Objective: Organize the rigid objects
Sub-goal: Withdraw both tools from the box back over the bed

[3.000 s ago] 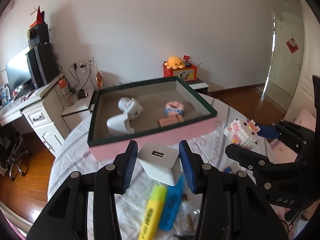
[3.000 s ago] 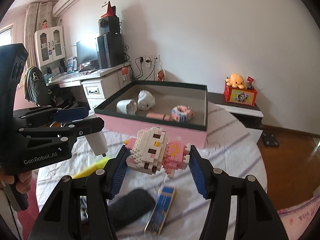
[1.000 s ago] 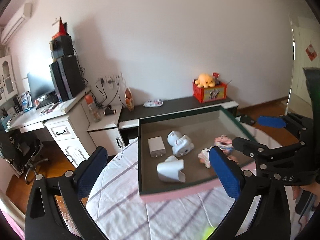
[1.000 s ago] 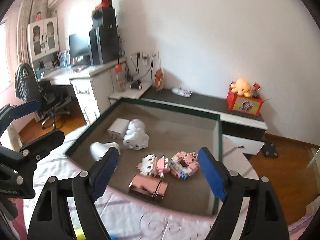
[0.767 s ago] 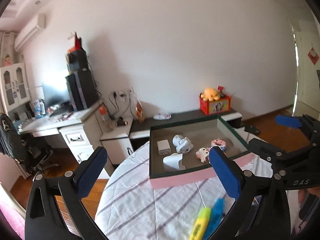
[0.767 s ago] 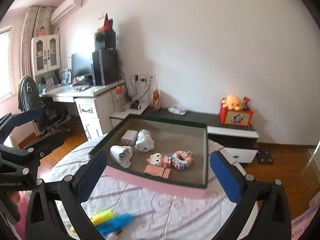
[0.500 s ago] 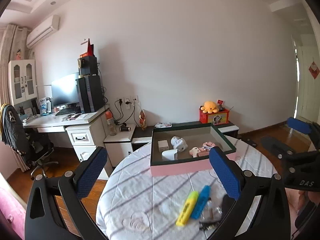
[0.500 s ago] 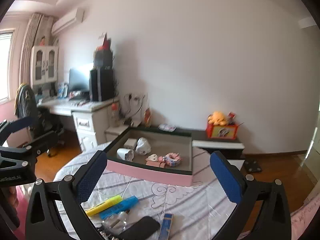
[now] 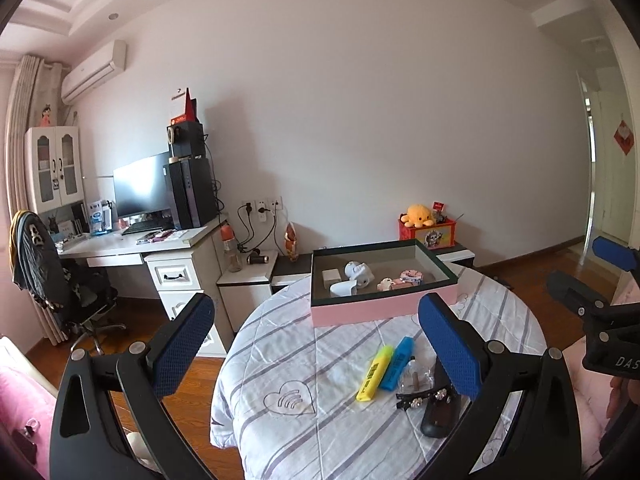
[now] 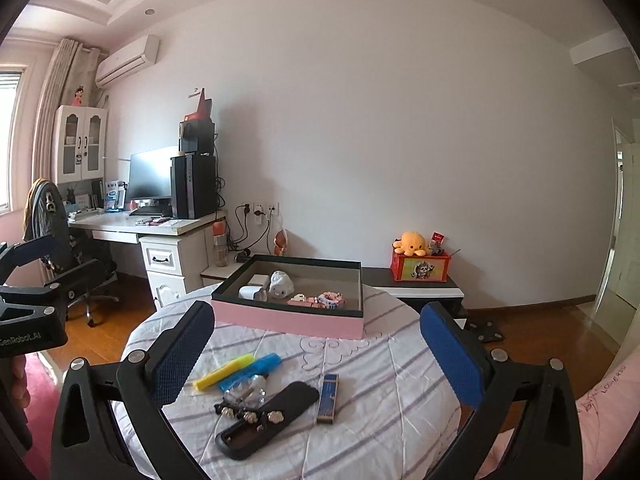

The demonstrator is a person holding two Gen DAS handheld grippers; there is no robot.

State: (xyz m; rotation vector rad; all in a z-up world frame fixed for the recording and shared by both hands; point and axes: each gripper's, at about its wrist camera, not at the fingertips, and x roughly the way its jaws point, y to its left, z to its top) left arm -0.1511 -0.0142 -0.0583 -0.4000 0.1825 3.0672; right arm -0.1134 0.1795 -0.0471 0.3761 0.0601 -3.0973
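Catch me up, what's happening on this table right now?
A person holds a gripper in each hand; the left gripper and right gripper are both open and hold nothing, back from the round table. The pink box already holds a white charger, a white figure and small block toys. Still loose on the cloth: a yellow highlighter, a blue highlighter, a black case with a hair clip, and a slim blue box.
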